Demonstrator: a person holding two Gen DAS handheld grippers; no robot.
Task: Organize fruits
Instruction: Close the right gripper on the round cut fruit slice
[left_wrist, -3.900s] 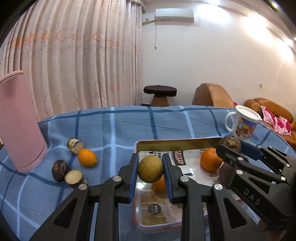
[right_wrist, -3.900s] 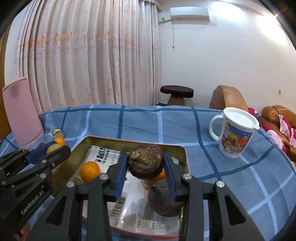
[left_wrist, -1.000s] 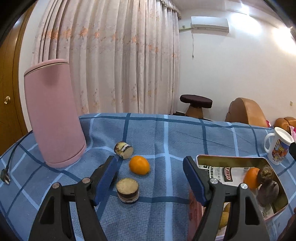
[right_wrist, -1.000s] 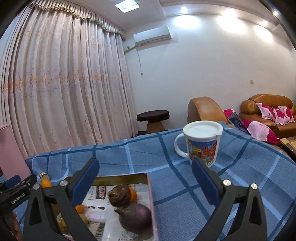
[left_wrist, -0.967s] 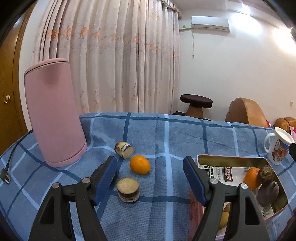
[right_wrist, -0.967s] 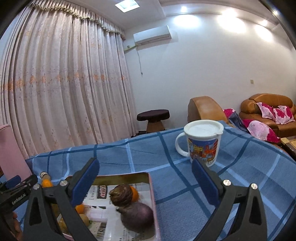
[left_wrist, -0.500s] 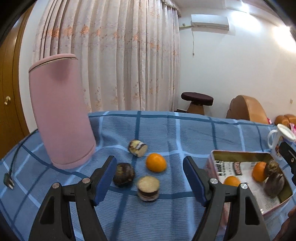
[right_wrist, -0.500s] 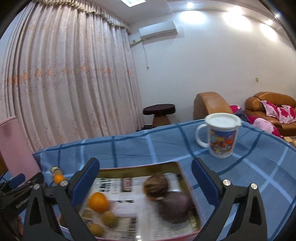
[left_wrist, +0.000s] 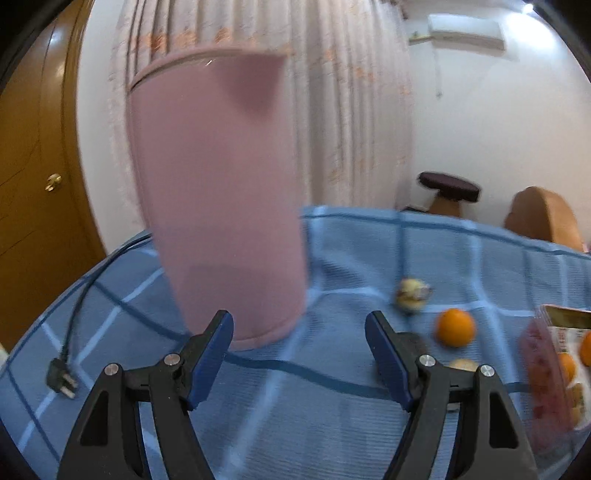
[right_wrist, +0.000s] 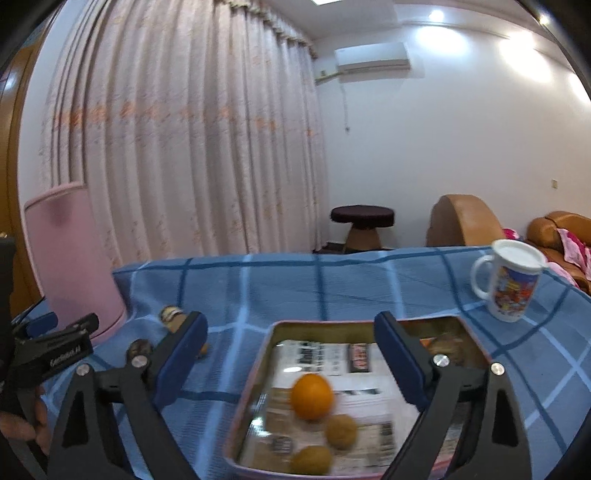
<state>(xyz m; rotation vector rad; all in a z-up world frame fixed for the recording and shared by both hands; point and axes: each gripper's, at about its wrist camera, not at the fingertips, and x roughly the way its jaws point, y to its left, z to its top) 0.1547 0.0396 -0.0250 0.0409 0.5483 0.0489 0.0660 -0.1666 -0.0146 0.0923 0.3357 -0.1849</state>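
Observation:
My left gripper (left_wrist: 299, 354) is open and empty above the blue checked cloth, close in front of a pink kettle (left_wrist: 218, 199). To its right lie an orange (left_wrist: 455, 328), a pale cut fruit piece (left_wrist: 412, 291), a dark fruit (left_wrist: 413, 341) partly hidden behind the right finger, and another cut piece (left_wrist: 463, 365). My right gripper (right_wrist: 291, 358) is open and empty above the metal tray (right_wrist: 325, 326), which holds an orange (right_wrist: 311, 397), two brownish-yellow fruits (right_wrist: 341, 431) and dark fruits (right_wrist: 445, 347) at its far right. The left gripper shows at the left of the right wrist view (right_wrist: 55, 350).
A lidded printed mug (right_wrist: 511, 286) stands on the cloth right of the tray. A black power cord and plug (left_wrist: 61, 376) lie left of the kettle. The tray's near end (left_wrist: 546, 373) shows at the right edge of the left wrist view. Curtain, stool and sofas stand behind the table.
My left gripper has swung left, so the kettle now fills the view and the loose fruits sit to its right. My right gripper has shifted left over the tray. Both stay open.

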